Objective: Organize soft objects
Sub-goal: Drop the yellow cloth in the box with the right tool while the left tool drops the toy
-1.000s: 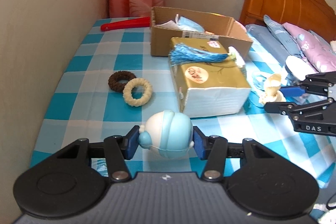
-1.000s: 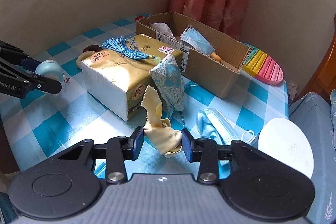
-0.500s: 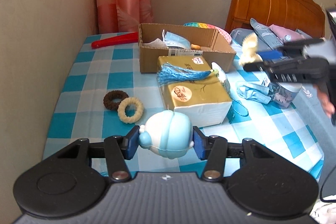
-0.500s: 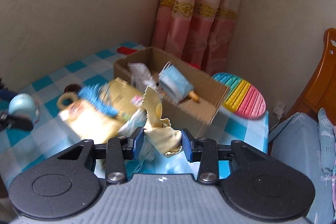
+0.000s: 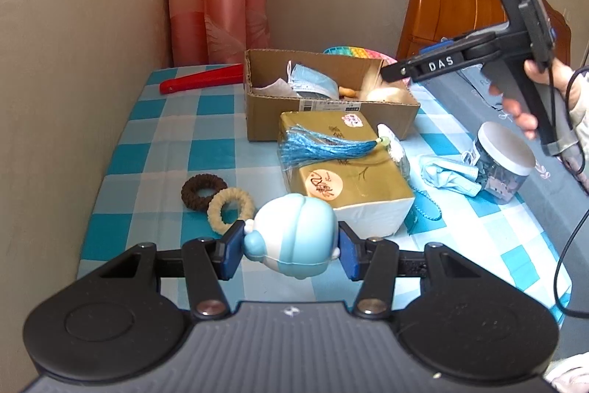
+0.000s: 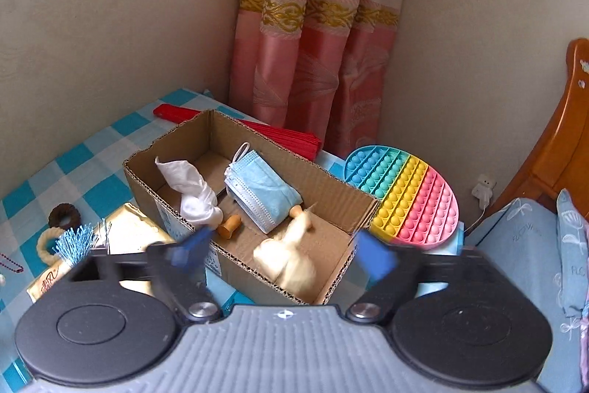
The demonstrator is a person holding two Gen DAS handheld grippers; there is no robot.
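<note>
My left gripper (image 5: pixel 291 251) is shut on a round blue-and-white soft toy (image 5: pixel 294 238) above the near edge of the checked table. My right gripper (image 6: pixel 283 255) is open above the near end of the cardboard box (image 6: pixel 176 220); it shows in the left wrist view (image 5: pixel 390 72) over the box (image 5: pixel 324 120). A pale yellow cloth (image 6: pixel 289 258) lies loose inside the box below the open jaws, also seen in the left wrist view (image 5: pixel 383 94). A blue face mask (image 6: pixel 263 190) and a white cloth (image 6: pixel 195 194) lie in the box.
A gold tissue pack (image 5: pixel 346 168) with a blue tassel (image 5: pixel 320 146) lies before the box. Brown (image 5: pixel 202 190) and cream (image 5: pixel 230 210) hair rings lie left. A face mask (image 5: pixel 447 175), a jar (image 5: pixel 502 161), a red fan (image 5: pixel 202 81) and a rainbow pop mat (image 6: pixel 408 194) surround it.
My right gripper carried the yellow cloth from the table up over the box, opened and let it fall in. The left gripper rose slightly with the toy.
</note>
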